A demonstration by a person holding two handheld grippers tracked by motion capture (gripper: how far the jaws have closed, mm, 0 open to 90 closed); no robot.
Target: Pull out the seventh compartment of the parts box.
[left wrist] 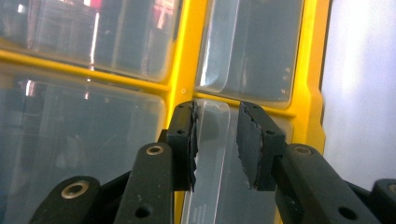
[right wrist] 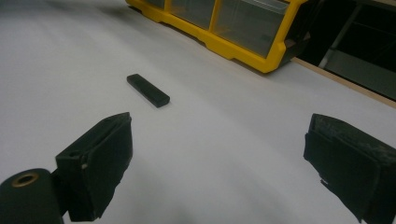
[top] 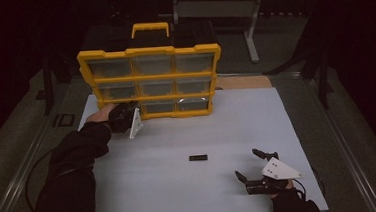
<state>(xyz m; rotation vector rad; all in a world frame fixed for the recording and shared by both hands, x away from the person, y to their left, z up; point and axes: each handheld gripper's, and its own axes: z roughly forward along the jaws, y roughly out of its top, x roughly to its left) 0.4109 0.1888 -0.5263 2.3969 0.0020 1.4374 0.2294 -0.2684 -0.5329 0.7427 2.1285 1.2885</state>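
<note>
Organizer point(top: 150, 78), yellow with clear drawers, upright at tabletop point(top: 181, 186) rear; left gripper point(top: 126, 115) at its bottom-left drawer; small black bar point(top: 198, 158) mid-tabletop; right gripper point(top: 253, 165) near front edge. Left gripper view: jaws narrowly parted, straddling clear drawer tab point(left wrist: 212, 154). Right gripper view: jaws wide apart, empty, bar point(right wrist: 148, 90) ahead.

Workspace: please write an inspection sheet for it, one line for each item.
Surface: white table top, flat.
Job's things: yellow drawer cabinet upright at the far edge; small black bar lying flat in the middle.
Clutter: nothing seen.
Grippers: left gripper at the cabinet's bottom-left drawer, jaws around its clear pull tab, contact unclear; right gripper wide open, low over the table.
Cables: one beside the left sleeve.
Surroundings: dark; grey stand behind.
</note>
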